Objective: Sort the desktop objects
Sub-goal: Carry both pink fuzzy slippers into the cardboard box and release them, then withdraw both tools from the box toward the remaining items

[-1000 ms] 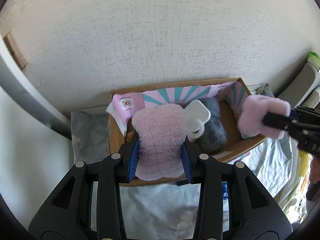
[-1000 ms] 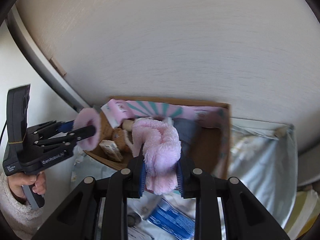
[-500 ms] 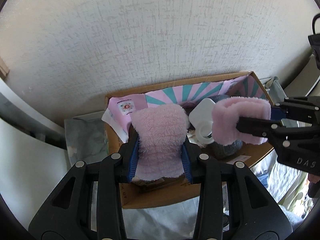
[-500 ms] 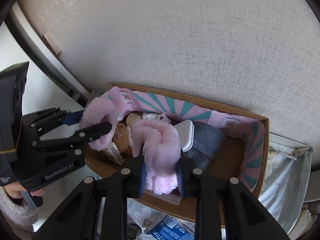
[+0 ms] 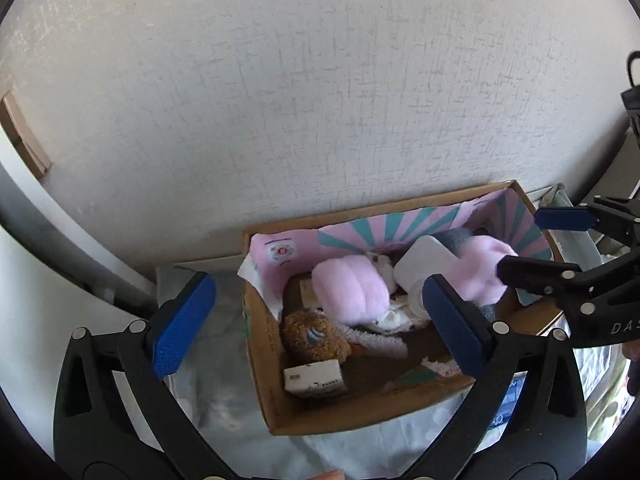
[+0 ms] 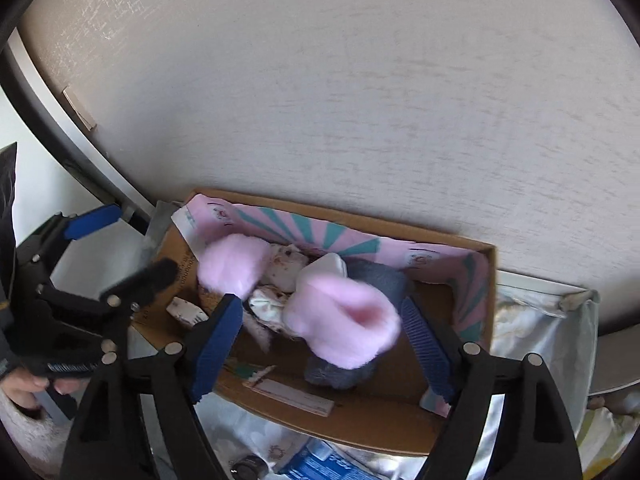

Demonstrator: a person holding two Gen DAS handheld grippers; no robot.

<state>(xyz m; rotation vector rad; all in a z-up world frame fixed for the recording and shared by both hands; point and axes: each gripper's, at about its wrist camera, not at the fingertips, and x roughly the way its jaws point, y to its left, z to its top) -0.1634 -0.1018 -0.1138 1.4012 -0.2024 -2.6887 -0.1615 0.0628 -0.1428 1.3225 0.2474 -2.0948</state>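
Observation:
A cardboard box [image 5: 256, 364] with pink and teal lining stands against the wall. One pink fluffy piece [image 5: 350, 288] lies inside it, below my left gripper [image 5: 318, 324]. That gripper's jaws are opening wide and nothing is between them. The second pink fluffy piece [image 6: 344, 320] is blurred and loose over the box, between the jaws of my right gripper [image 6: 322, 346]. These jaws are also opening, with a gap at each pad. In the right wrist view the left gripper [image 6: 128, 246] hangs over the box's left end, beside the first pink piece [image 6: 232, 266].
The box also holds a white bottle [image 5: 424, 268], a brown plush toy [image 5: 316, 336], a small white carton [image 5: 314, 378] and a grey furry thing [image 6: 380, 280]. Pale cloth [image 5: 208, 396] covers the surface around the box. A textured wall [image 5: 320, 100] rises right behind it.
Both grippers have gone from shut on a pink fluffy piece to open. The left piece has dropped into the box, and the right piece has come free of the pads.

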